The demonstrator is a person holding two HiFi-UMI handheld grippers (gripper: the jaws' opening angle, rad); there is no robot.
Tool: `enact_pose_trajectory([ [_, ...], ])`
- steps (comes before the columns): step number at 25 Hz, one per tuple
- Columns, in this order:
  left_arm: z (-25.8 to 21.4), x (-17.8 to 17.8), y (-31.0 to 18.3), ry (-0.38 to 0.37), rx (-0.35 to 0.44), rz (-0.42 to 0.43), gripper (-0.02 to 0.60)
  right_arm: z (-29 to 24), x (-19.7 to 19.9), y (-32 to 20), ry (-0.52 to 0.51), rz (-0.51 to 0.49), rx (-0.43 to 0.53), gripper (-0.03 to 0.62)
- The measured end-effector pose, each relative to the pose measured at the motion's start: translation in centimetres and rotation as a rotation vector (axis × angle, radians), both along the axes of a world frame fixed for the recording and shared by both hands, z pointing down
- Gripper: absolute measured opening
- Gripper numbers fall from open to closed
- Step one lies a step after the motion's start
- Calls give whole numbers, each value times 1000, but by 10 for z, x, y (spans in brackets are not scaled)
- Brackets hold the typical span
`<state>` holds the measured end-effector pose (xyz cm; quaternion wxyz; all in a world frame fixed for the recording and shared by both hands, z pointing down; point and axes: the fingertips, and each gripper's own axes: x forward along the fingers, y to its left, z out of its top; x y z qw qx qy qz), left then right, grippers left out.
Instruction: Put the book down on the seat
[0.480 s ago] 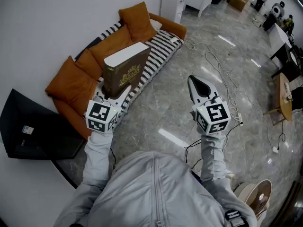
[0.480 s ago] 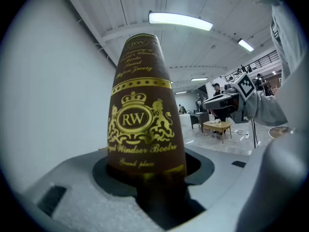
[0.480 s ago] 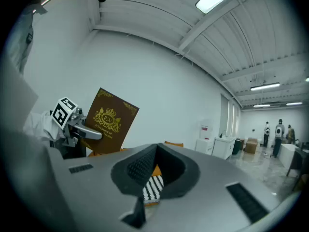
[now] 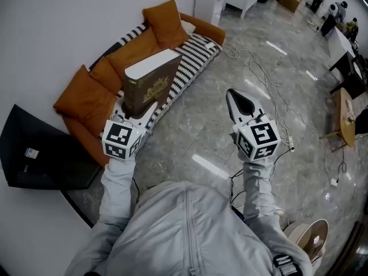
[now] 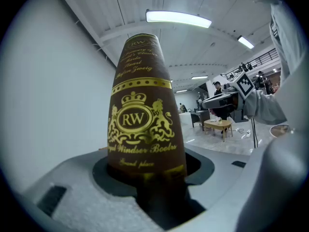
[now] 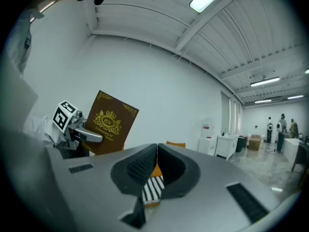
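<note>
Left tongs (image 4: 140, 112) on brown book (image 4: 150, 85), gold "RW" crest.

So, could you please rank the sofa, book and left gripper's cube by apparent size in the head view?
1. Sofa.
2. Book.
3. Cube, though it sits nearer the camera.

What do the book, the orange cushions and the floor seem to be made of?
Book: stiff board cover, brown and leather-look, with a slight sheen; the gold stamped crest glints. Cushions: probably soft matte orange fabric, judging by the creases. Floor: polished stone or marble-look tile; grey veining, sharp light reflections.
</note>
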<state>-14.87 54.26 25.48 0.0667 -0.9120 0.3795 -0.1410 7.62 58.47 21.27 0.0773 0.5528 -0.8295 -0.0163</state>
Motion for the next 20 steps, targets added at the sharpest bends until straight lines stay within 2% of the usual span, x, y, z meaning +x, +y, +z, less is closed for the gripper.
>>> enact_pose_trajectory([
  [5, 3, 12, 10, -10, 2, -28, 243, 6, 11, 6, 14, -37, 8, 29],
  [10, 8, 9, 3, 12, -14, -49, 242, 12, 14, -8, 4, -44, -5, 29],
  [13, 4, 21, 5, 4, -5, -51, 243, 10, 26, -9, -3, -52, -5, 29],
  [20, 14, 21, -35, 8, -15, -52, 242, 26, 21, -44, 5, -72, -31, 31],
])
